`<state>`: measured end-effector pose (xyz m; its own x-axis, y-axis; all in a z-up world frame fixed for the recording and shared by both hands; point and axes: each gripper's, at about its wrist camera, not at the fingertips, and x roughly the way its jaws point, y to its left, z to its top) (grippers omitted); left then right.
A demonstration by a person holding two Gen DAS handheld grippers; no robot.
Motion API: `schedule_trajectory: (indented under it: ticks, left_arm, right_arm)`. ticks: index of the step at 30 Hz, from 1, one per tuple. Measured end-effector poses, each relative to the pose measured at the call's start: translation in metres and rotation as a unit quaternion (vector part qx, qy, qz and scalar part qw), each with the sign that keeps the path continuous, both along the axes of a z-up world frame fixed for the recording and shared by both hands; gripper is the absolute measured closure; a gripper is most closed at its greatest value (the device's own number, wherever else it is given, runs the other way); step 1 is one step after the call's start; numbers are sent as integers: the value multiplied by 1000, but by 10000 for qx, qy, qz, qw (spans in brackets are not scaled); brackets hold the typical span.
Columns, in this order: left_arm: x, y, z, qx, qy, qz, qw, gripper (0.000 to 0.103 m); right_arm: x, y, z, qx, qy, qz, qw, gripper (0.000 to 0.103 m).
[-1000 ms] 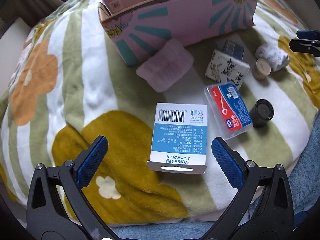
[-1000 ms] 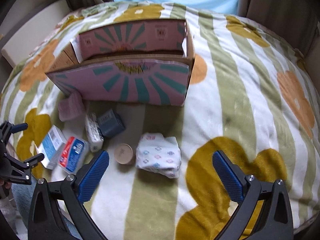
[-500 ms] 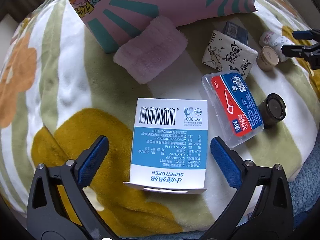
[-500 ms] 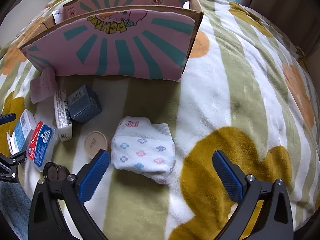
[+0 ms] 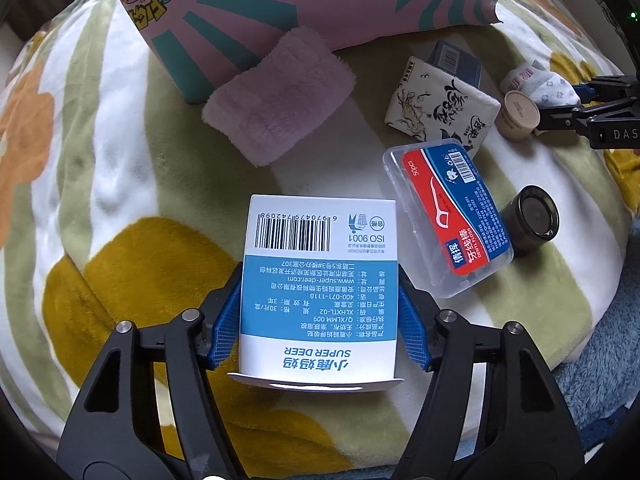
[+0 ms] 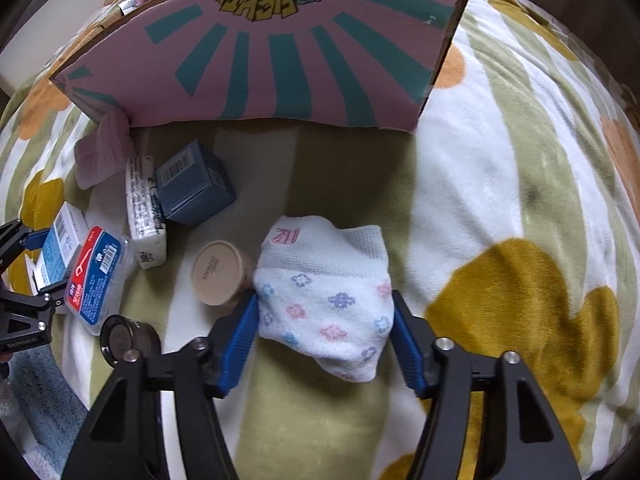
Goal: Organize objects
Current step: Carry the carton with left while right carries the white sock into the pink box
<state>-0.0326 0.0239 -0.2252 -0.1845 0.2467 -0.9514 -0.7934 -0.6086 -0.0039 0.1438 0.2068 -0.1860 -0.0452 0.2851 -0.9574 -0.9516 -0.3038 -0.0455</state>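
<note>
My left gripper [image 5: 319,328] is shut on a white and blue box [image 5: 320,280], its blue pads against both long sides, on the floral blanket. My right gripper [image 6: 325,332] is shut on folded white socks with small flowers [image 6: 324,300], pads touching both sides. The socks also show in the left wrist view [image 5: 540,84], and the box in the right wrist view [image 6: 60,240]. A pink and teal cardboard box [image 6: 260,60] stands open behind the objects.
Between the grippers lie a floss pick case [image 5: 452,216], a black round jar [image 5: 530,220], a beige round jar [image 6: 218,276], a tissue pack with ink drawings [image 5: 440,108], a dark blue box [image 6: 192,188] and a folded pink cloth [image 5: 280,96].
Both grippers moved forward and down and closed: the left onto the white and blue box, the right onto the socks.
</note>
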Motion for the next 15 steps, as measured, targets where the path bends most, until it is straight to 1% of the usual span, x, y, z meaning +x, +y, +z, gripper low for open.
schedule_trajectory:
  ticks: [5, 9, 12, 14, 15]
  left_arm:
    - [5, -1, 6, 35, -5, 11, 10000, 39]
    - [11, -4, 15, 200, -41, -1, 9998, 39]
    - [15, -5, 20, 228, -7, 21, 9997, 39]
    - [20, -10, 15, 245, 23, 37, 9997, 39]
    - [17, -10, 17, 266, 28, 45, 9996, 39]
  right_arm:
    - [2, -5, 5, 54, 101, -49, 9999, 50]
    - [2, -11, 10, 176, -6, -20, 9998, 50]
    - [3, -16, 16, 234, 83, -53, 9997, 50]
    - [4, -18, 19, 269, 124, -50, 9995, 50]
    - [4, -20, 21, 295, 156, -52, 9994, 50]
